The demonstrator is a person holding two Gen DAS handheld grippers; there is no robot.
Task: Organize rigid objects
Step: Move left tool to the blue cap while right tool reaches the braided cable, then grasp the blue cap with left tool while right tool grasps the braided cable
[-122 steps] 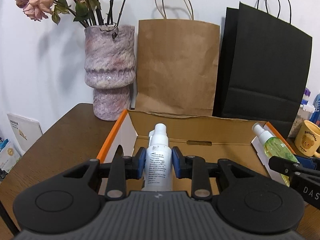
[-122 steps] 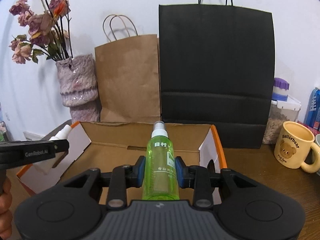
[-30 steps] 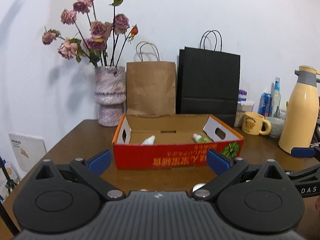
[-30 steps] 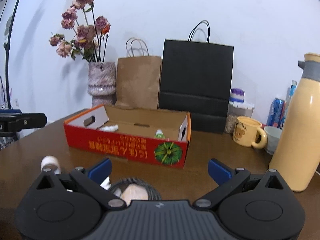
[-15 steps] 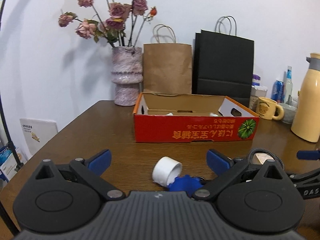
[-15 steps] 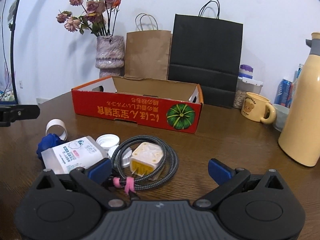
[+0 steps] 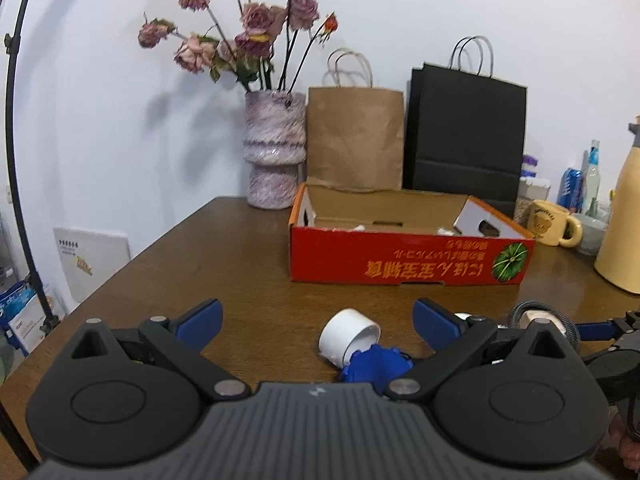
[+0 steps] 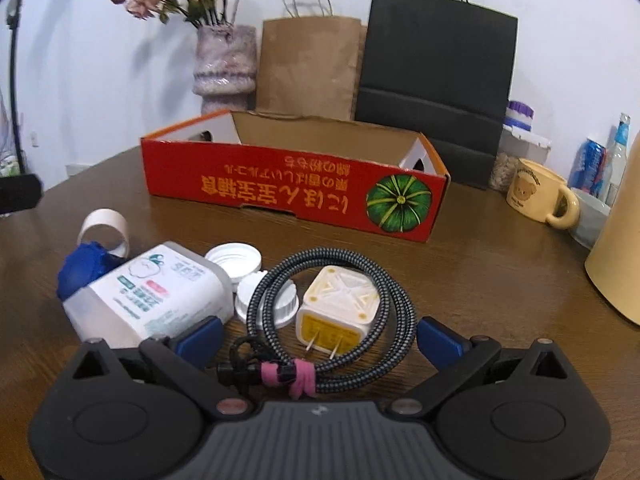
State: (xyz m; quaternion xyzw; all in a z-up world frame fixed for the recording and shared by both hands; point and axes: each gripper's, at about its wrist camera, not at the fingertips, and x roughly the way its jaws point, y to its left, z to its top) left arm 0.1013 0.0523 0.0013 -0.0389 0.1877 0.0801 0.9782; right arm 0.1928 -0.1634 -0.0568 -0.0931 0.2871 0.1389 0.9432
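Broadly, the brown counter (image 8: 500,264) carries everything, and the red cardboard box (image 8: 296,188) sits at its middle, open at the top, with a brown paper bag (image 8: 308,68) and a black paper bag (image 8: 436,80) standing behind it by a vase (image 8: 226,64) of dried flowers. From the left wrist view two small white bottle tips (image 7: 358,228) just show over the box's front wall. A yellow mug (image 8: 536,192) stands to the right of the box.

Nearer the cameras lies a loose cluster. A white plastic bottle (image 8: 152,292) lies on its side, touching a blue lump (image 8: 82,268). A coiled braided cable (image 8: 332,312), bound with a pink tie, rings a white plug (image 8: 340,308). A white lid (image 8: 234,258) sits just beside the bottle, and a roll of white tape (image 8: 106,228) leans against the blue lump.

The right tool (image 8: 320,338) is spread wide, empty, its blue tips flanking the cable and plug. The left tool (image 7: 316,320) is also spread wide and empty, with the tape roll between its tips.
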